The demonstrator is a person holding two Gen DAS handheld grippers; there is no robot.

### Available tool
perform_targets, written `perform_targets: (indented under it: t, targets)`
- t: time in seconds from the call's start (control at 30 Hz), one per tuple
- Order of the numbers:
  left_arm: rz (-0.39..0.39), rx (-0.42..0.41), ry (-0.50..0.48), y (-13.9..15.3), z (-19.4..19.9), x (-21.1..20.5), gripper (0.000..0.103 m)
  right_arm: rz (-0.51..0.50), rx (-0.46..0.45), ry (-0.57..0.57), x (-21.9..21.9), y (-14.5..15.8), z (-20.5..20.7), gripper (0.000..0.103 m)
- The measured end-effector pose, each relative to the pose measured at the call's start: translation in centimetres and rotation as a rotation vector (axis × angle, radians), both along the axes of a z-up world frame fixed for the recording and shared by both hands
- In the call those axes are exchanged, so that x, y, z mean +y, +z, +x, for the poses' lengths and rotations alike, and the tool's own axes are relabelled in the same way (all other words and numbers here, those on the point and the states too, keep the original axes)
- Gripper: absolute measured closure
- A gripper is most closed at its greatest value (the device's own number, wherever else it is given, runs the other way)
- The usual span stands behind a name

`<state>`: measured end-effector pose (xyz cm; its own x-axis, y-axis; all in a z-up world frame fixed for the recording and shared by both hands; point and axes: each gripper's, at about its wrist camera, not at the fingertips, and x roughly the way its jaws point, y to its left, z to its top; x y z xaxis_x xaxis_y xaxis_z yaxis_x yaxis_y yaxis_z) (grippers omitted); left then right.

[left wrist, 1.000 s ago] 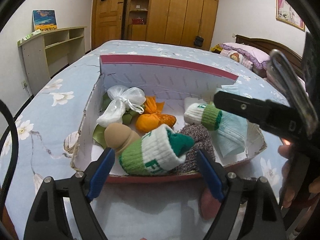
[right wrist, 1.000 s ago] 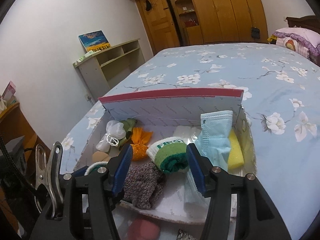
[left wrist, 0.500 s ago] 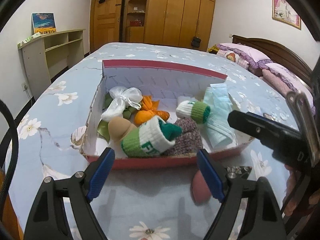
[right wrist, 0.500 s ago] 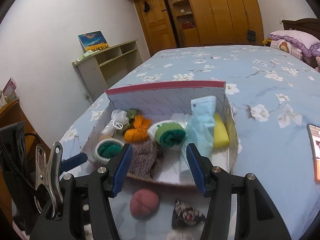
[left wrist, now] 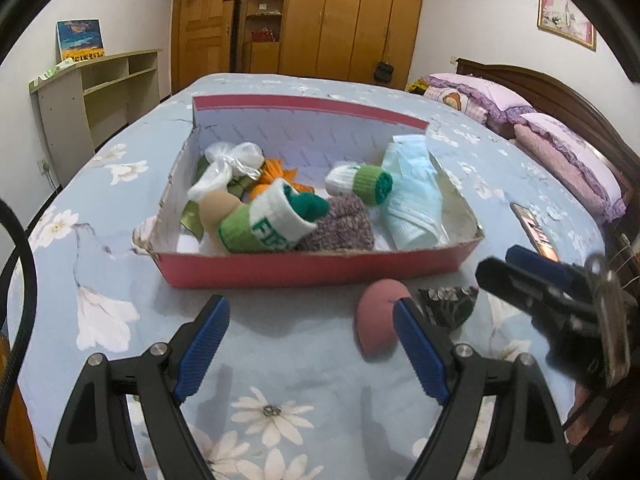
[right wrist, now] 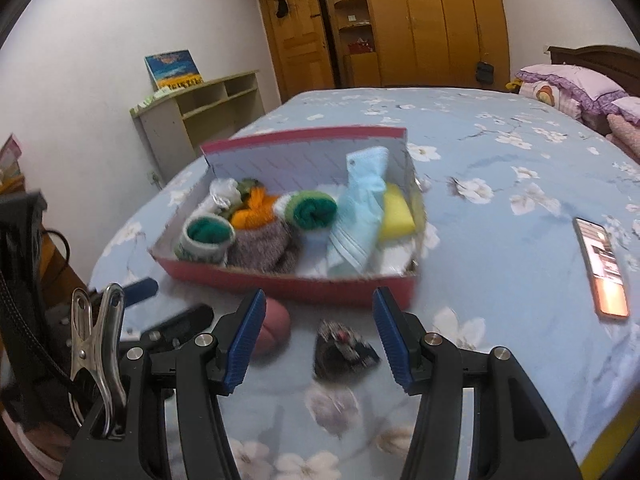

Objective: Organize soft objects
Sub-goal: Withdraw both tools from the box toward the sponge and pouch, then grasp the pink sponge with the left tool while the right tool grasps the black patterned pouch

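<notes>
A red cardboard box [left wrist: 320,270] [right wrist: 280,286] on the bed holds rolled green-and-white socks [left wrist: 264,220], a grey knit piece [left wrist: 340,228], a pale blue cloth [left wrist: 412,200], an orange pouch [right wrist: 254,210], a white gauze bag [left wrist: 228,162] and a yellow sponge [right wrist: 396,214]. In front of the box lie a pink soft ball [left wrist: 374,320] [right wrist: 276,326] and a dark patterned pouch [left wrist: 448,306] [right wrist: 344,350]. My left gripper [left wrist: 310,312] is open and empty, with the ball by its right finger. My right gripper [right wrist: 319,304] is open above the pouch.
A phone [left wrist: 536,234] [right wrist: 602,268] lies on the blue floral bedspread to the right of the box. Pillows [left wrist: 560,148] and a dark headboard are at the far right. A shelf unit [left wrist: 100,88] stands by the left wall, wardrobes behind the bed.
Both grippers have drawn back from over the box toward the near side of the bed. The pink ball and the patterned pouch have come into full view. The jaws kept their width.
</notes>
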<state>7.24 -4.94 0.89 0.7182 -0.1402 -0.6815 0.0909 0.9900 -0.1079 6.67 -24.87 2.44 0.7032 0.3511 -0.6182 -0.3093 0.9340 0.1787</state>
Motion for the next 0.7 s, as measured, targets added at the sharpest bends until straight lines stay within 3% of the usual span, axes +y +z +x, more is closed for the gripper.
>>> perform_targets:
  t: [0.5, 0.7]
  targets:
    - [0.059, 0.027, -0.05, -1.6, 0.8, -3.4, 0.017, -0.09, 0.052, -0.082, -3.4, -3.1, -1.2, 0.046]
    - [0.112, 0.022, -0.072, -2.2, 1.5, -4.8, 0.025, -0.105, 0.067, -0.067, -3.3, -3.9, -1.0, 0.046]
